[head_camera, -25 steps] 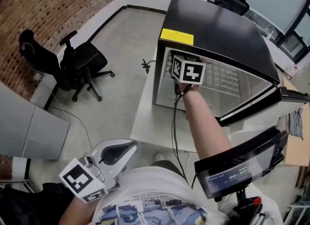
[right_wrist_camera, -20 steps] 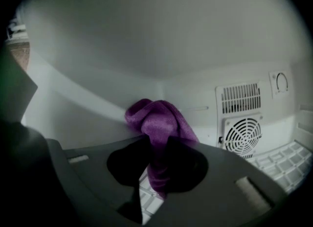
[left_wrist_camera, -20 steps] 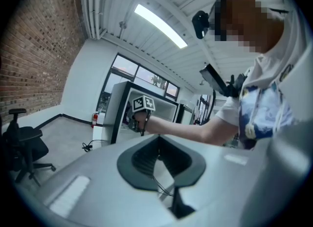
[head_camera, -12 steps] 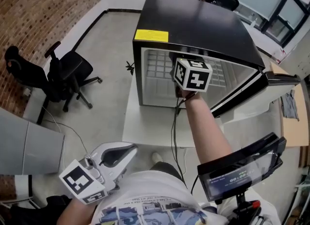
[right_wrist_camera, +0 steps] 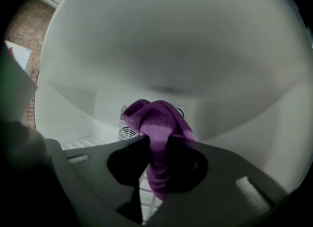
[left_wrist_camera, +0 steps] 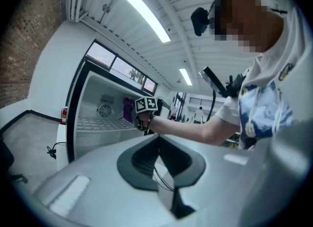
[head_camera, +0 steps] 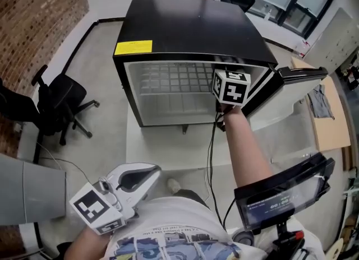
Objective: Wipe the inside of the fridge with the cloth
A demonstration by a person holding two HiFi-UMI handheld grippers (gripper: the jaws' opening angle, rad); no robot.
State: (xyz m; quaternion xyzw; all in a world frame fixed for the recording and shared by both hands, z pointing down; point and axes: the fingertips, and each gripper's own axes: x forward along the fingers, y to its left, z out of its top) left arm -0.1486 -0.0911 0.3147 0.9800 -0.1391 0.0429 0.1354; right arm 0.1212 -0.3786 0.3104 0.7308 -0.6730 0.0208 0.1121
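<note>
My right gripper (right_wrist_camera: 157,145) is clamped on the purple cloth (right_wrist_camera: 155,121). The cloth bunches up above the jaws at the centre of the right gripper view, inside the fridge (head_camera: 190,26), with the round fan grille (right_wrist_camera: 128,133) on the back wall behind it. At the lower left of the head view, my left gripper (head_camera: 134,177) has its jaws together with nothing between them, well apart from the fridge.

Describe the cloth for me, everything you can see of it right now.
The cloth is purple, soft and fuzzy-looking, bunched into a wad. The right gripper is shut on its middle; a rounded fold stands above the jaws, a tail hangs below. It is inside the fridge, in front of the round vent. Whether it touches a wall cannot be told.
</note>
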